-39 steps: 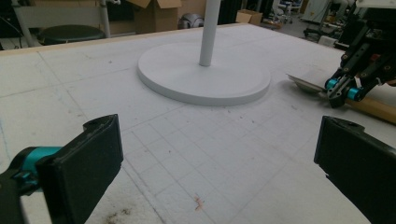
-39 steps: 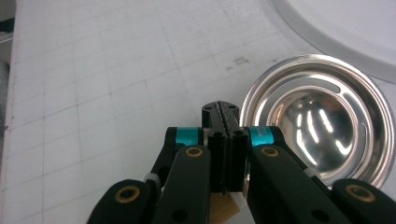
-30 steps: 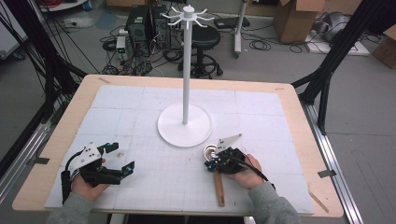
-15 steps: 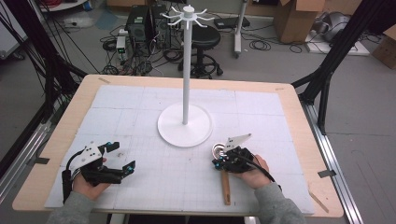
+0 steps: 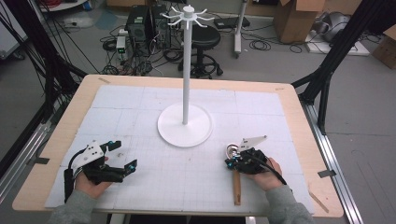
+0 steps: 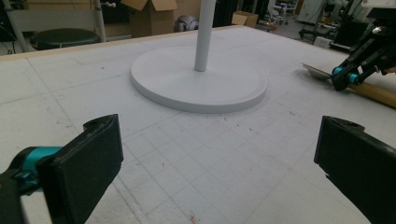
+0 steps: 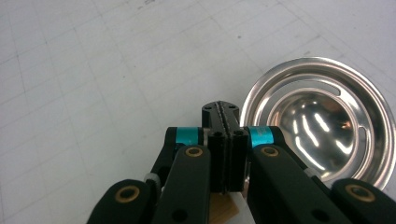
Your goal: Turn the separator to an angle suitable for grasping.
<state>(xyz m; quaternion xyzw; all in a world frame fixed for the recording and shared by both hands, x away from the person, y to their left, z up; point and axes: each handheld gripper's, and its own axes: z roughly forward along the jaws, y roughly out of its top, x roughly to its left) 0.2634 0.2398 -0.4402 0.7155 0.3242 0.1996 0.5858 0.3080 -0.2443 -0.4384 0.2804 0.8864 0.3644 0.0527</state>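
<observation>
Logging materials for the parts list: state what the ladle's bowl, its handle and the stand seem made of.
Ladle bowl: polished metal, likely stainless steel, with mirror-like reflections. Handle: apparently wood, matte brown and straight. Stand: smooth white finish, painted metal or plastic; the look leaves that open.

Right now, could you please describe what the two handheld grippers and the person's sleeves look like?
Both grippers are black with teal accents near the jaws. The left gripper has broad, flat black pads and a grey three-cornered plate on top. The right gripper has brass-coloured pivot pins in its black linkage arms, a similar grey plate, and a black cable trailing back over the hand. The sleeves are grey.
</observation>
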